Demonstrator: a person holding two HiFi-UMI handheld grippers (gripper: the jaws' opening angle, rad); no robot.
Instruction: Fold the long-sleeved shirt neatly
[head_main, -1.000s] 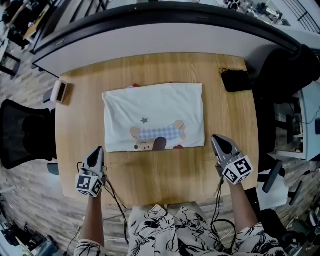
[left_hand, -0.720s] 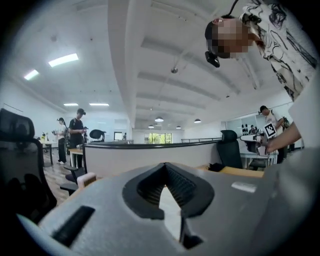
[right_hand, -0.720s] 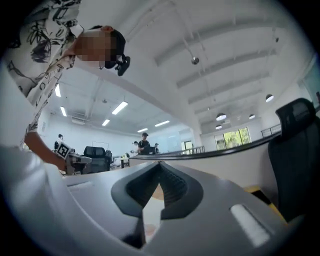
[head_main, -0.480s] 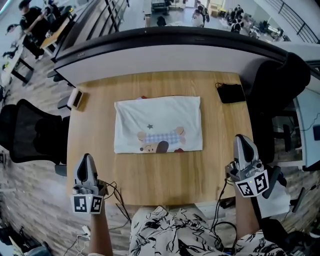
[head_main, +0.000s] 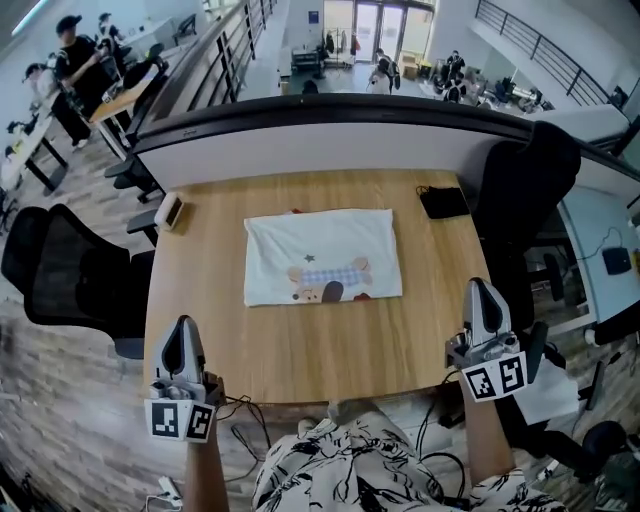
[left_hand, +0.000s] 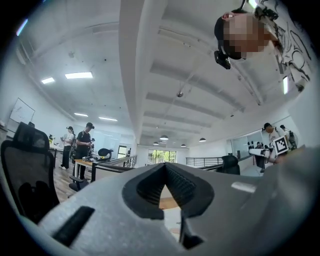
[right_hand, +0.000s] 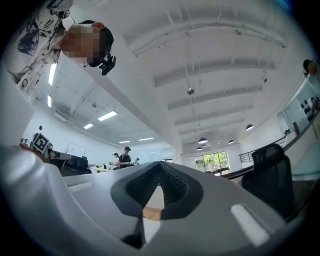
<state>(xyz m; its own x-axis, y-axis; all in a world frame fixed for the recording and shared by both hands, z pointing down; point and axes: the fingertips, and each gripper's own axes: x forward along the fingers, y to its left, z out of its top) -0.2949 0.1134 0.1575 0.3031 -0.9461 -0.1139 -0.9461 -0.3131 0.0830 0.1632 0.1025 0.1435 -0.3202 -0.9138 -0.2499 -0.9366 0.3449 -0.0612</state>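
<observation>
**Shirt folded mid-worktop, both grippers clenched and empty**

Worktop: bare wood, carries everything. The long-sleeved shirt lies flat on it as a white rectangle, centred left to right and nearer the far edge than the near one. Its cartoon dog print faces up along the shirt's near side. The outline is tidy, so I'd judge the fold done or nearly so.

Handling, my read:
- Light, thin, fully limp, with no stiffness to lean on.
- It is stacked in layers, so a pinch on one edge will likely peel off the top layer only, or drag the whole stack over the smooth wood.
- For another fold or a shift, take both near corners at once, one per gripper, biting through all layers, and keep the lift low.
- Not fragile. The main slip risk is layer sliding on layer.

Left gripper hovers at the near-left corner of the worktop. Right gripper is just off the right edge, by the near-right corner. Both are well apart from the shirt. On each the jaws are pressed together with nothing between them.

Smaller items are a black pouch at the far-right corner and a small white device at the far-left corner, both clear of the shirt.

Hard to make out:
- Sleeves and collar don't show, presumably tucked under, and the layer count is unknown.
- A red scrap peeks out at the shirt's far edge; can't tell what it is.
- Both gripper views look across the room and ceiling, with no shirt in them.
</observation>
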